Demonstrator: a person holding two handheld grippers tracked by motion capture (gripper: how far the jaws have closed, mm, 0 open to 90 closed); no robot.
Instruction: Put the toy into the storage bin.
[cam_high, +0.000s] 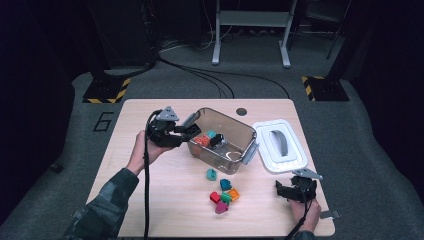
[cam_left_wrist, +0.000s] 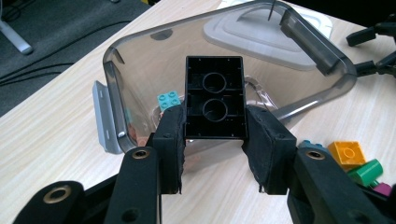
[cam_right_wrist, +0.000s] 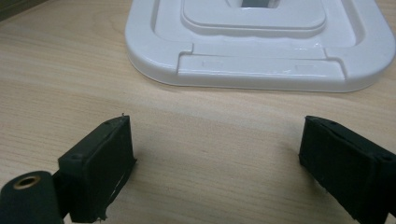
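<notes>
Black brick sits clamped between the pads of the left gripper, its hollow underside with two round tubes facing the left gripper view's camera; the jaws are narrowed onto its two long sides. In the high view the left gripper hangs at the 9 o'clock rim of the clear plastic bin, which stands near the table's centre. Through the bin wall a teal brick shows just at 9 o'clock of the black one, and reddish pieces lie on the bin floor.

Loose bricks cluster on the wooden table at 6 o'clock of the bin, among them an orange brick and a green cylinder. A single teal piece lies apart, between the cluster and the bin.

At 3 o'clock of the bin rests the white lid, handle up. The right gripper rests at 5 o'clock of the bin, near the table's edge, jaws spread wide with nothing between them; bare wood shows in the gap, the lid just ahead.
</notes>
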